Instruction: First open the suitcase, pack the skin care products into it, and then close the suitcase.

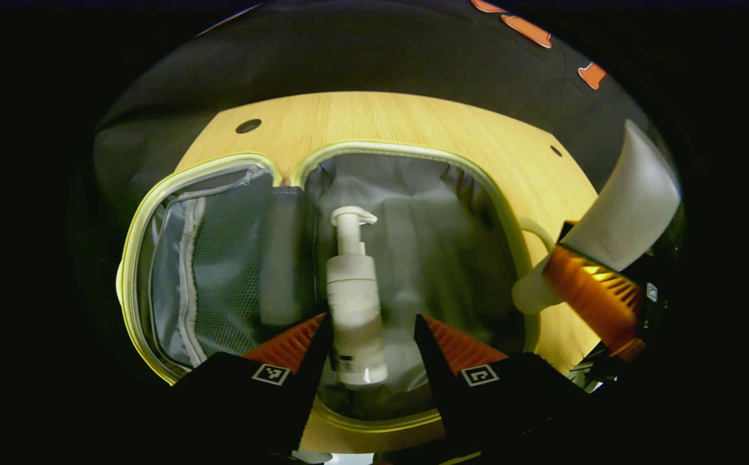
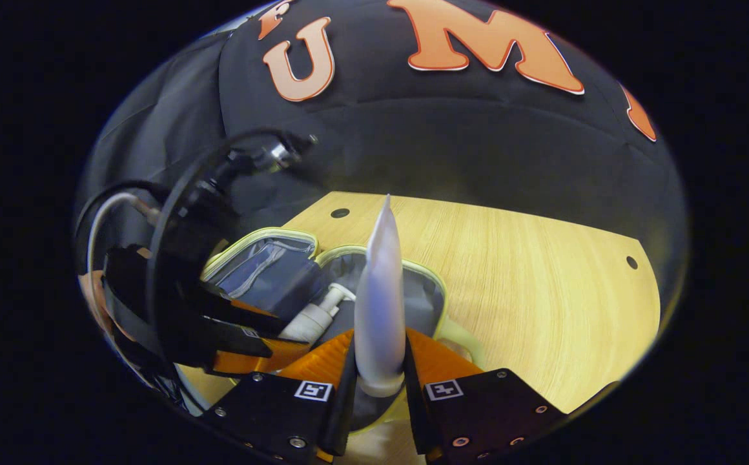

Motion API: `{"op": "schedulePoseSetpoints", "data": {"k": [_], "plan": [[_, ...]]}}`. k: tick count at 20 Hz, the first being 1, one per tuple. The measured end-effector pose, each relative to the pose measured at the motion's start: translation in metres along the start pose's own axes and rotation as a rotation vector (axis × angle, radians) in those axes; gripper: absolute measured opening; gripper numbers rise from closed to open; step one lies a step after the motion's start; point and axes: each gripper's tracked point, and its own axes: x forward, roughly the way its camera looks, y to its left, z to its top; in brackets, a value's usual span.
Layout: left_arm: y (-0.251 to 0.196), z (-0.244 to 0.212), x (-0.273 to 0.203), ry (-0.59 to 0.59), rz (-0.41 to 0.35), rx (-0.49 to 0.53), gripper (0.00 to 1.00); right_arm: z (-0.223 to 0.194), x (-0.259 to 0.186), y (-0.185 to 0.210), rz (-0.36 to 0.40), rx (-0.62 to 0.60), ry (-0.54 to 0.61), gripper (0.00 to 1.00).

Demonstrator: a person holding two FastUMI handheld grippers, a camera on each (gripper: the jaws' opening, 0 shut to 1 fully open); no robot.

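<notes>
wooden tabletop (image 1: 381, 119) under a black cloth wall carries the suitcase (image 1: 130, 252), which lies open in two halves. going left to right in the left gripper view: the mesh-lined half (image 1: 219, 271) sits at the left, then the hinge, then the grey-lined main half (image 1: 439, 219) with a white pump bottle (image 1: 353, 290) lying in it, nozzle pointing away. the left gripper (image 1: 371, 336) hangs above that bottle with its fingers spread; the bottle shows in the gap, and i judge neither finger presses on it, though the left one looks very near its side. further right, the right gripper (image 1: 597, 294) pinches a white tube (image 1: 626, 206), cap end toward the case.

in the right gripper view the left gripper (image 2: 245, 336) shows at the left over the open case (image 2: 265, 258), and the right gripper (image 2: 379, 374) is pressed on the tube (image 2: 379, 297), which stands between its fingers above the main half's near rim.

judgement: packing is in hand, with one product already inside and the tube held and on its way in. the next move calls for lowering the tube into the lining beside the bottle, clear of the yellow rim and of the left gripper, before letting go. closing waits until both grippers are out of the case.
</notes>
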Motion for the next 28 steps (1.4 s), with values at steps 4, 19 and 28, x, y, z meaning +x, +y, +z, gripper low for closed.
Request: {"op": "schedulePoseSetpoints", "data": {"k": [4, 19, 28], "plan": [[0.037, 0.019, -0.032, -0.104, 0.085, 0.019, 0.89, -0.017, 0.015, 0.008, 0.023, 0.049, 0.076, 0.39], [0.139, 0.024, -0.128, -0.257, 0.318, -0.219, 0.9, -0.071, 0.053, 0.023, 0.03, 0.269, 0.364, 0.39], [0.192, 0.006, -0.144, -0.292, 0.396, -0.326, 0.9, -0.065, 0.055, 0.025, 0.011, 0.363, 0.378, 0.54]]}}
